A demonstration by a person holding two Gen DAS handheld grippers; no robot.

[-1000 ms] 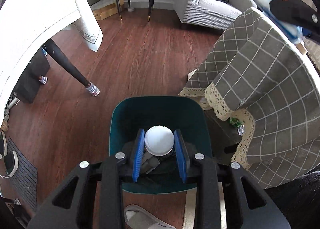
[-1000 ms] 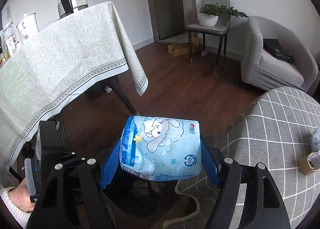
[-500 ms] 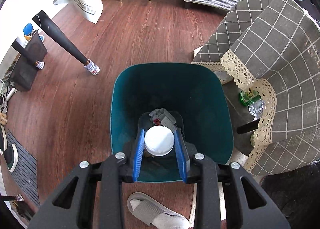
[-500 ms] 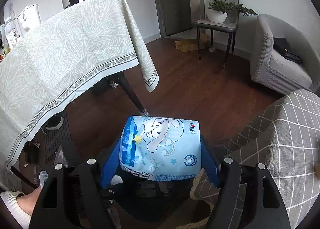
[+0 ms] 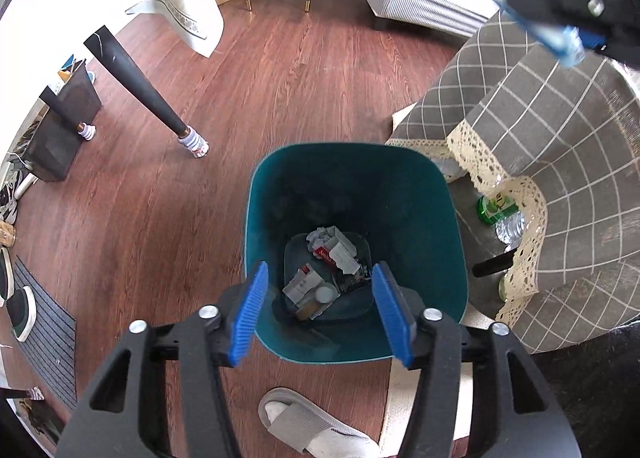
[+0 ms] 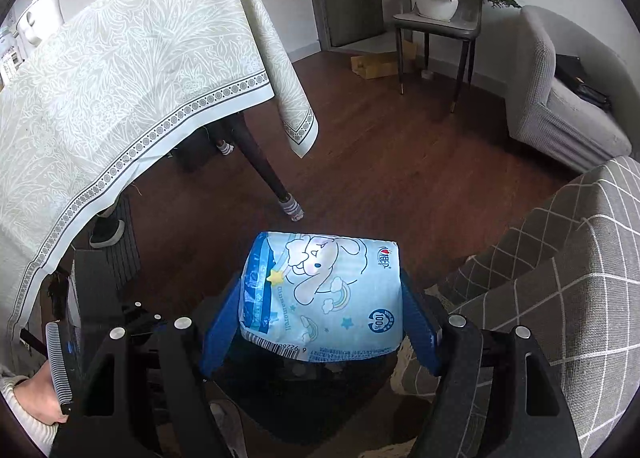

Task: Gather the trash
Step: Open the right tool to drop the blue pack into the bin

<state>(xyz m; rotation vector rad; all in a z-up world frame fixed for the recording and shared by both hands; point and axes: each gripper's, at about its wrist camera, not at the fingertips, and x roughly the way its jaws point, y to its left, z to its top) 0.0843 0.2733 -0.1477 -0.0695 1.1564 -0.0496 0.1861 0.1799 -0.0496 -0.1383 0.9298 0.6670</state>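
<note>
- We look down from our left tool into a teal waste bin standing on a reddish wooden floor.
- The left tool's blue pads have just been opening; they now stand apart over the bin's near rim, with nothing between them.
- At the bottom of the bin lies the trash: a crumpled paper wad, flattened grey and red cartons, and a small white round container lying on them.
- A grey slipper lies on the floor just in front of the bin.
- To the right of the bin, a worktop is draped in a grey checked cloth with a lace hem; a green bottle shows under the hem.
- To the left, a dark tapered table leg ends in a striped sock.
- In our right tool, a pale blue tissue pack printed with a cartoon animal is clamped between the blue pads, one pad on each side.
- The pack is held in the air; a dark shape lies below it, too dim for us to identify.
- A pale green patterned tablecloth hangs at the left of this view, and a grey armchair sits at the right.
- A hand in a white sleeve grips the other tool at the lower left.
</note>
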